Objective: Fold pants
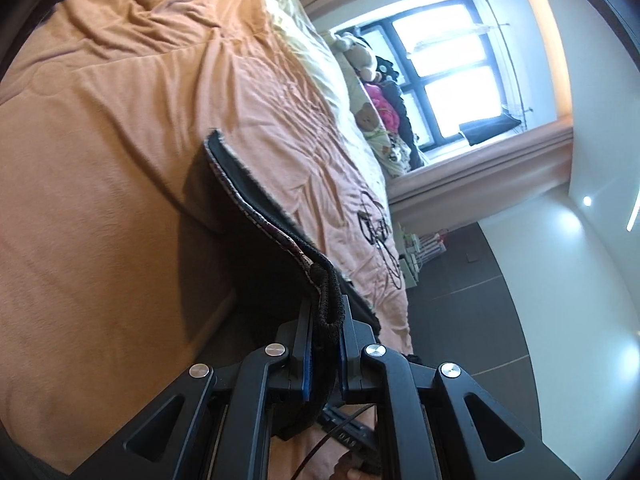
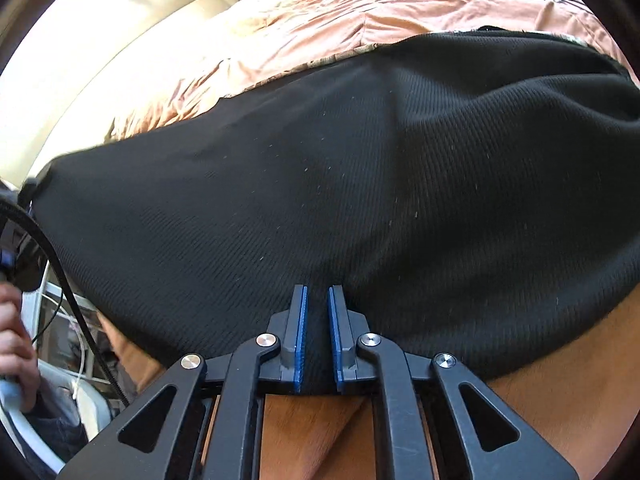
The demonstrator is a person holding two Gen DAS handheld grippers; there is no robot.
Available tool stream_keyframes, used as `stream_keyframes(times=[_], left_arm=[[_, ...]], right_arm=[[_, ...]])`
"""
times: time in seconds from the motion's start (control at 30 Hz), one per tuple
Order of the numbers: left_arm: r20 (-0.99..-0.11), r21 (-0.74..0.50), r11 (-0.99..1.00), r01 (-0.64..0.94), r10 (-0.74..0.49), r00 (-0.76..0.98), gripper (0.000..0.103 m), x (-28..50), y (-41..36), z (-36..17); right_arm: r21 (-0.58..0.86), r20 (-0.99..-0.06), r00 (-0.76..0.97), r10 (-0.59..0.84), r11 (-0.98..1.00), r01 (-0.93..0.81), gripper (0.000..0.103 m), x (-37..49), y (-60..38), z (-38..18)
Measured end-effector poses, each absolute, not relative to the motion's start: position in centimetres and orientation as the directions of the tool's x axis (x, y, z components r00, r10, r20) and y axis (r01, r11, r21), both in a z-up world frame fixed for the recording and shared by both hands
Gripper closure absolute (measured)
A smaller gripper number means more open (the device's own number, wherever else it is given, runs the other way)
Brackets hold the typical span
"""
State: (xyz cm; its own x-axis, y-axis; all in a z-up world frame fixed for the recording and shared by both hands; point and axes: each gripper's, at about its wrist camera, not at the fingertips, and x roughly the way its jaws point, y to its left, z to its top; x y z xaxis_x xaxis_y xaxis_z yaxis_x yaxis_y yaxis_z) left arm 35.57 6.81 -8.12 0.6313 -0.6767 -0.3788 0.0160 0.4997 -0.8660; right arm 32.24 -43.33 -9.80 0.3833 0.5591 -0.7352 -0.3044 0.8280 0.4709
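Note:
The black pants (image 2: 340,168) hang stretched above an orange bedspread (image 2: 328,12). In the right wrist view they fill the middle of the frame, and my right gripper (image 2: 318,300) is shut on their near edge, black cloth pinched between the blue pads. In the left wrist view my left gripper (image 1: 326,320) is shut on a bunched corner of the pants (image 1: 256,216) at the elastic band, and the cloth runs away from it as a lifted edge with a patterned lining over the bedspread (image 1: 100,140).
Black cables (image 1: 378,224) lie on the bed near its far edge. Stuffed toys and pillows (image 1: 376,92) sit by the window. Dark floor (image 1: 472,300) lies beside the bed. A hand (image 2: 12,340) and white furniture show at the right wrist view's left.

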Motion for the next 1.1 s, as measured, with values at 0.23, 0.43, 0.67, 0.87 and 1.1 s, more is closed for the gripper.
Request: stream_keyframes(times=[0.23,0.43,0.67,0.87,1.1], left_arm=[[-0.341,-0.86,0.498,0.11,-0.721,0.604,0.093,38.2,3.5,-5.2],[-0.321,-0.85,0.495,0.18,-0.758,0.568,0.093,40.0,0.1,-2.9],[-0.314,-0.834,0.49,0.255,-0.801,0.51,0.093,42.0,-4.4,-0.8],[-0.318,-0.823,0.477,0.309,-0.837,0.446,0.093,43.2,-8.6,0.0],[-0.334,-0.819,0.459,0.343,-0.869,0.365,0.093,43.9,-13.6,-0.1]], right_arm=[[0.509,-0.686,0.442,0.578,0.815,-0.275,0.095,30.8,-47.0,-7.3],[0.515,-0.644,0.52,0.561,0.821,-0.248,0.094,29.1,-51.4,-5.4],[0.508,-0.585,0.63,0.511,0.836,-0.207,0.04,26.9,-56.5,-4.3],[0.509,-0.563,0.668,0.487,0.841,-0.184,0.039,24.8,-59.5,-4.3],[0.531,-0.535,0.706,0.464,0.835,-0.145,0.038,22.5,-62.6,-4.7]])
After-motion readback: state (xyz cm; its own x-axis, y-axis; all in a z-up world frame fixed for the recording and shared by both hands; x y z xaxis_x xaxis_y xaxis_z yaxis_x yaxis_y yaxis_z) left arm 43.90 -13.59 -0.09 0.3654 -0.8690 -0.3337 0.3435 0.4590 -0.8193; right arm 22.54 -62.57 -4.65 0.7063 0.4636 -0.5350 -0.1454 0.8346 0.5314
